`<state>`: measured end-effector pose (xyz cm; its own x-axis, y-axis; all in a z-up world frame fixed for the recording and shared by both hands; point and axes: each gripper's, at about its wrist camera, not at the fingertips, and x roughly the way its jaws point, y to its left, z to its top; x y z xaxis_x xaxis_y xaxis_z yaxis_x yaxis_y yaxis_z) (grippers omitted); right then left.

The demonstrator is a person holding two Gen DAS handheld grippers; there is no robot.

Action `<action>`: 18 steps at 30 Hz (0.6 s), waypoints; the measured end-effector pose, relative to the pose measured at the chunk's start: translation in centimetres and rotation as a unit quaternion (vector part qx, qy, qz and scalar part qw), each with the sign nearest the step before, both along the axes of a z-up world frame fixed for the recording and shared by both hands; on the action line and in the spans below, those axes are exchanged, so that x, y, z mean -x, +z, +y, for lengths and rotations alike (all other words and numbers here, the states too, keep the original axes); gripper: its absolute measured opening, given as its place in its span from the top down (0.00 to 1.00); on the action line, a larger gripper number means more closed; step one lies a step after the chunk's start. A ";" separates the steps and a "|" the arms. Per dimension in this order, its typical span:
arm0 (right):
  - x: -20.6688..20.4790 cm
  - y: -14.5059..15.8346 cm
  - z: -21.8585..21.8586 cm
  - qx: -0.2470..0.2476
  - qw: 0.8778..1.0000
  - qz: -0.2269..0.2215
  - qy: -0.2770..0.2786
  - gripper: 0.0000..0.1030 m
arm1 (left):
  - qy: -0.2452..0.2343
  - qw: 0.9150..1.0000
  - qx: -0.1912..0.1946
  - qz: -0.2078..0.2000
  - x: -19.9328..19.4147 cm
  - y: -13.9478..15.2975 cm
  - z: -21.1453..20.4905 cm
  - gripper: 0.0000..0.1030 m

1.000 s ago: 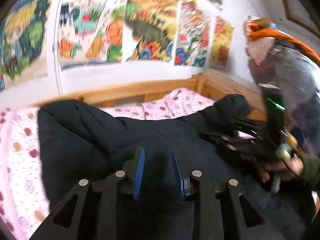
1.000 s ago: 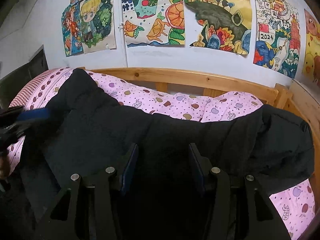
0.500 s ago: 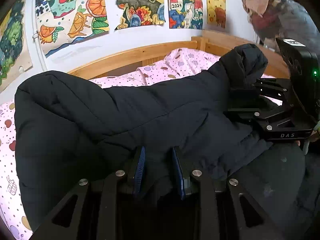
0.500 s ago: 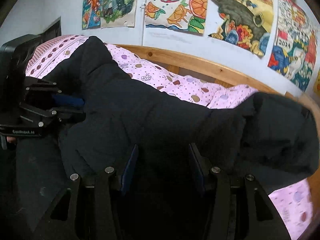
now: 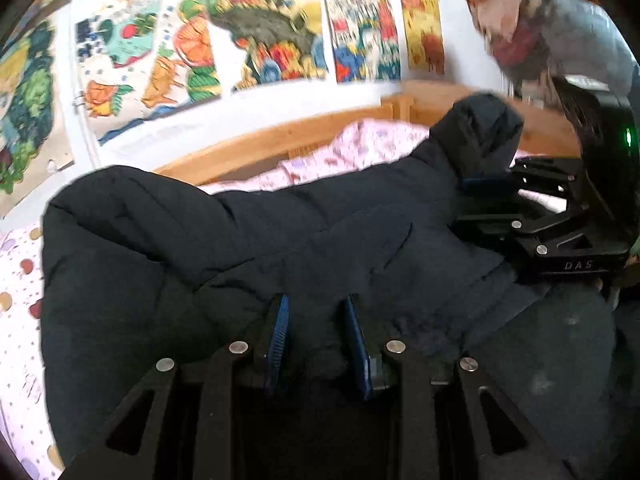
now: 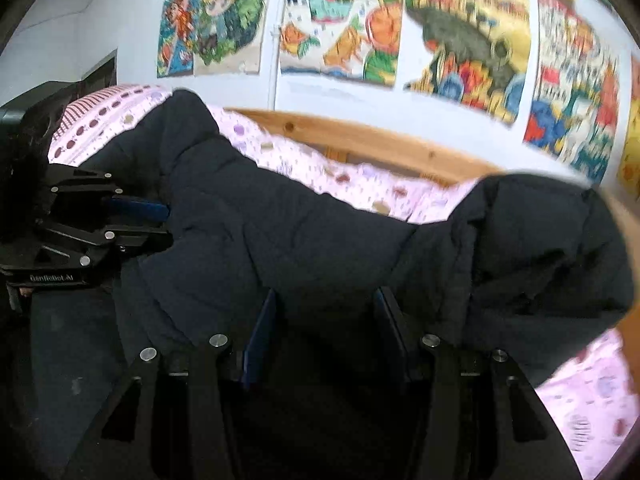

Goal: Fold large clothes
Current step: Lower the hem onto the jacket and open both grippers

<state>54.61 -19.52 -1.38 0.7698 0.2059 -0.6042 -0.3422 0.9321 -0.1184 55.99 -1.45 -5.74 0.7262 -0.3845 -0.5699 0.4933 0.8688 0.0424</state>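
Note:
A large dark navy padded coat (image 5: 256, 240) lies across the bed, with one end bunched up at the right. It also shows in the right wrist view (image 6: 304, 240). My left gripper (image 5: 316, 320) is shut on a thick fold of the coat's near edge. My right gripper (image 6: 326, 312) also pinches a thick fold of the coat between its blue pads. Each gripper shows in the other's view: the right gripper (image 5: 496, 192) at the coat's right end, the left gripper (image 6: 160, 220) at its left end.
The bed has a pink spotted sheet (image 6: 352, 176) and a wooden rail (image 5: 256, 148) along the wall. Colourful drawings (image 6: 460, 32) hang on the white wall. A person with an orange scarf (image 5: 532, 28) stands at the right.
Both grippers have lifted the coat's near edge and carried it towards the wall, and they have come closer together. The left gripper closed on the fabric about a second ago.

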 end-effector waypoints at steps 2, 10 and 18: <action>0.8 1.9 0.1 0.011 0.999 -0.037 -0.007 0.53 | 0.036 0.998 0.012 -0.048 1.2 1.5 1.0 0.65; -4.8 7.4 -2.0 -0.032 0.988 -0.080 -0.128 0.42 | 0.162 0.979 0.086 -0.087 -4.9 7.0 3.8 0.32; -8.3 3.3 -6.5 -0.049 0.968 0.002 -0.246 0.59 | 0.249 0.964 0.074 0.057 -11.8 2.3 6.4 0.33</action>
<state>62.92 -26.04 1.93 0.7873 -0.1278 -0.6031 0.1449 0.9892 -0.0206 67.78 4.92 -3.40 0.7781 -0.0871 -0.6221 0.0069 0.9915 -0.1302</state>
